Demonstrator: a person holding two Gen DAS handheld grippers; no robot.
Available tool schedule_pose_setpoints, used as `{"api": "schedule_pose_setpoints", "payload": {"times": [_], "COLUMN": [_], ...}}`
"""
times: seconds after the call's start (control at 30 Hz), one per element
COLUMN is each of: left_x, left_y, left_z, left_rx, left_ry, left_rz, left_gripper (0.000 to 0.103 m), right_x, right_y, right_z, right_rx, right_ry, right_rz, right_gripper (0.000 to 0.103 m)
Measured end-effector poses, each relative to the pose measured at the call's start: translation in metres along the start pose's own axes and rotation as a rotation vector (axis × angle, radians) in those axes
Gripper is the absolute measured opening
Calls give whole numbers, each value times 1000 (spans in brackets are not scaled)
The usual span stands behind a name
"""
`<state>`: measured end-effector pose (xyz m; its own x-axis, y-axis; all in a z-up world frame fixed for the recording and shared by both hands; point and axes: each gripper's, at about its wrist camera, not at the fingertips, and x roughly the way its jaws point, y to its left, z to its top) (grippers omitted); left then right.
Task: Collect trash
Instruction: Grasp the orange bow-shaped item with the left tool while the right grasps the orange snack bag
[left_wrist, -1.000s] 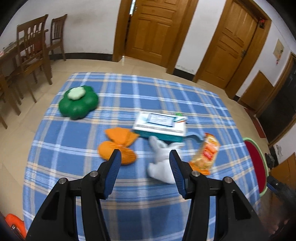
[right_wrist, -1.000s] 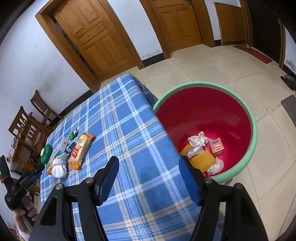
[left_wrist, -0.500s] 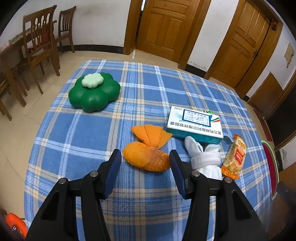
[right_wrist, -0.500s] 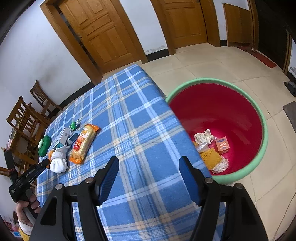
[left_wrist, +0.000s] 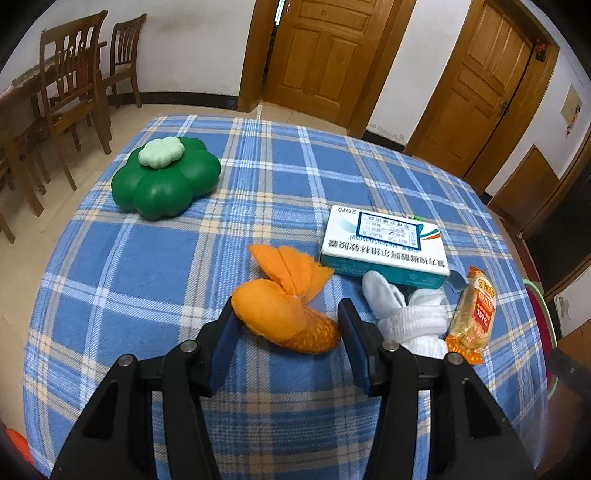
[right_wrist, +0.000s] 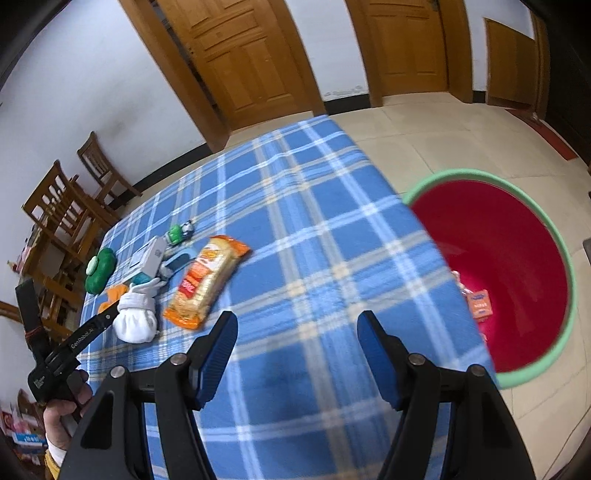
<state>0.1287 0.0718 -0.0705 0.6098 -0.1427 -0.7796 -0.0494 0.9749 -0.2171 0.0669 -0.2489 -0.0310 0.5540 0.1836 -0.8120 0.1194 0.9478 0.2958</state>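
1. Jaws of the left gripper (left_wrist: 286, 325) stand wide apart at the lower centre of the left wrist view, straddling an orange mesh bag (left_wrist: 284, 315) on the blue checked table (left_wrist: 147, 273). They hold nothing yet.
2. One second ago this gripper sat farther back, with the bag lying ahead of its tips. It has since closed in, so the bag now lies between the blue pads. In my judgement, the next step is to squeeze shut on it.
3. Just right of the bag lie a rolled white sock (left_wrist: 410, 317) and a yellow snack packet (left_wrist: 472, 317). A white and teal box (left_wrist: 384, 247) sits behind them, and a green flower-shaped container (left_wrist: 166, 181) rests at upper left, well apart.
4. Right gripper (right_wrist: 295, 345) also stands wide open and empty, low in its own view, above bare tablecloth.
5. Its camera has swung toward the table over the last second. The red bin with a green rim (right_wrist: 546, 229) now sits at the right edge, partly hidden by the table's corner, with an orange carton (right_wrist: 480, 303) visible inside.
6. Snack packet (right_wrist: 205, 282) and sock (right_wrist: 135, 314) appear at left centre of that view, near the left gripper (right_wrist: 105, 318).
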Motion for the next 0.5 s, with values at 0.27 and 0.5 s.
{"api": "schedule_pose_setpoints", "payload": {"times": [0.27,0.5], "left_x": [-4,-24], "left_y": [10,19], "left_z": [-4,-15], "left_rx": [-52,-94], "left_ry": [-23,-55], "left_rz": [-38,-60], "left_gripper": [36,35], "right_x": [28,55], "right_y": [40,67], "right_z": [9,13], "right_rx": [-61,-70], "right_ry": [27,54], "right_rz": [48,54], "right_gripper": [70,70]}}
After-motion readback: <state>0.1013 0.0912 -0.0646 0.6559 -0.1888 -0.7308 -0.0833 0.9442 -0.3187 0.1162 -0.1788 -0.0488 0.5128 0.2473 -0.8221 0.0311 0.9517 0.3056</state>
